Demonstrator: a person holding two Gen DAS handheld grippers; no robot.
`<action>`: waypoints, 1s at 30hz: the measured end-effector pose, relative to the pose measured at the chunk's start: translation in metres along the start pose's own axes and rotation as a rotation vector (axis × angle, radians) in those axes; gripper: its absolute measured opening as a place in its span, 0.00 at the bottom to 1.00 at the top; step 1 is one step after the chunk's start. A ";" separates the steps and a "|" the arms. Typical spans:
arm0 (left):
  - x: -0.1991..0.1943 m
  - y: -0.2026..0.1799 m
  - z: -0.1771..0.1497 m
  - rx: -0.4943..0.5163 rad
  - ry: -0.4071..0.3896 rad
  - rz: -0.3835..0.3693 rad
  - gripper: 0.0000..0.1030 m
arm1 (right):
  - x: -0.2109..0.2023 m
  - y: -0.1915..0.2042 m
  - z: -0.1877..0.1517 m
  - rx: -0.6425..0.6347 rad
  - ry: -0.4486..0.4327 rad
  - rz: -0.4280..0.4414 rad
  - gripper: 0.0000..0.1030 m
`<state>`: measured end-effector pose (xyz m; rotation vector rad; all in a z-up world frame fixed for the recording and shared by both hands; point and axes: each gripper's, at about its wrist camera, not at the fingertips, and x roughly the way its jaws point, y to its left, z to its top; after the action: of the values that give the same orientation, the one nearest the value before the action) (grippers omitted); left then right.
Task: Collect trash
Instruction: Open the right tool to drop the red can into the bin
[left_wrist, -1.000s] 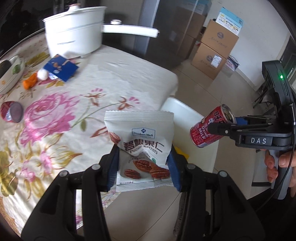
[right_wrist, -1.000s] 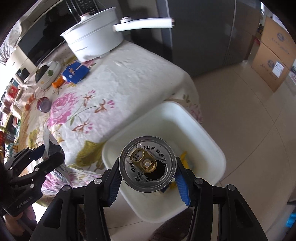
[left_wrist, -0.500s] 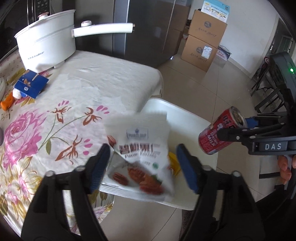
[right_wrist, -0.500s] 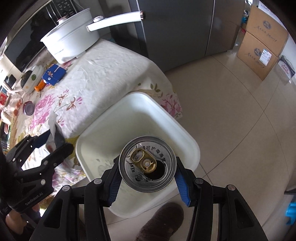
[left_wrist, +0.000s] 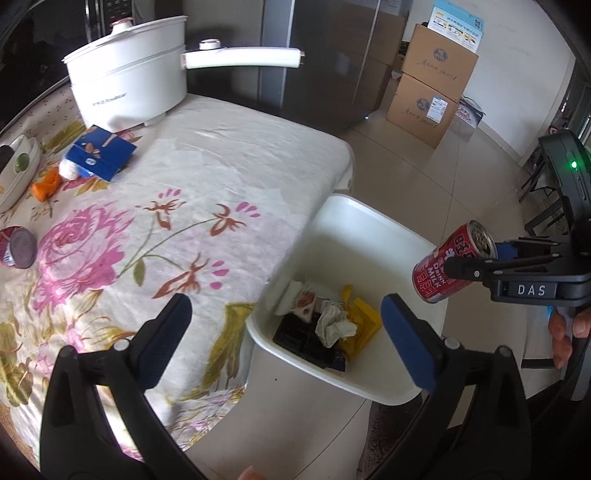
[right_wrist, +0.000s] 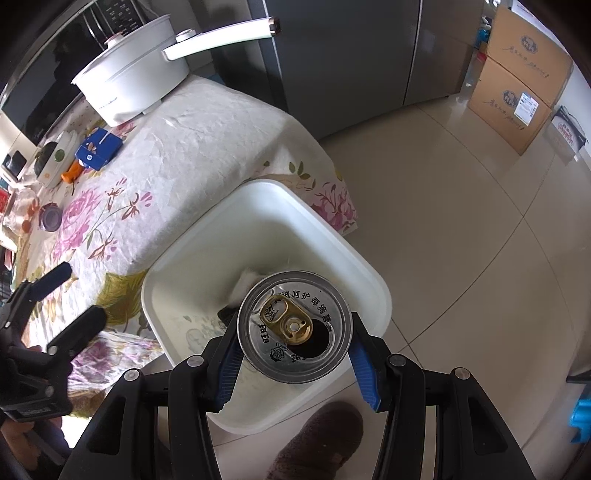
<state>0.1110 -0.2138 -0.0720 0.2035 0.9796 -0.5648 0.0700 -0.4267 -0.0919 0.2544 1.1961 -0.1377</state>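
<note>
A white trash bin (left_wrist: 373, 229) stands on the floor against the table's corner; it also shows in the right wrist view (right_wrist: 258, 206). It holds several pieces of trash, among them the pecan snack packet (left_wrist: 304, 301), a crumpled tissue (left_wrist: 332, 325) and yellow wrappers (left_wrist: 360, 314). My left gripper (left_wrist: 286, 314) is open and empty over the bin's near-left side. My right gripper (right_wrist: 295, 338) is shut on a red milk drink can (left_wrist: 448, 267), whose silver top (right_wrist: 294, 326) faces the camera, held above the bin's near-right rim.
A floral-cloth table (left_wrist: 192, 177) bears a white pot with a long handle (left_wrist: 129, 88), a blue carton (left_wrist: 101, 155), an orange item (left_wrist: 44, 184), a white dish (left_wrist: 16, 166) and a purple-lidded cup (left_wrist: 20, 247). Cardboard boxes (left_wrist: 432, 88) stand on the tiled floor.
My left gripper opened and the pecan snack packet dropped into the bin. My right gripper carried the can over the bin's rim.
</note>
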 end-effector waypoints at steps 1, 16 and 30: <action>-0.002 0.003 0.000 -0.003 0.001 0.009 0.99 | 0.001 0.001 0.000 -0.003 0.001 0.000 0.52; -0.032 0.064 -0.018 0.011 -0.007 0.148 0.99 | 0.009 0.032 0.009 -0.065 0.013 -0.018 0.74; -0.060 0.133 -0.031 -0.145 0.006 0.246 0.99 | 0.013 0.076 0.014 -0.143 0.004 -0.041 0.76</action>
<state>0.1346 -0.0680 -0.0512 0.1932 0.9804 -0.2667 0.1051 -0.3569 -0.0900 0.1052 1.2099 -0.0865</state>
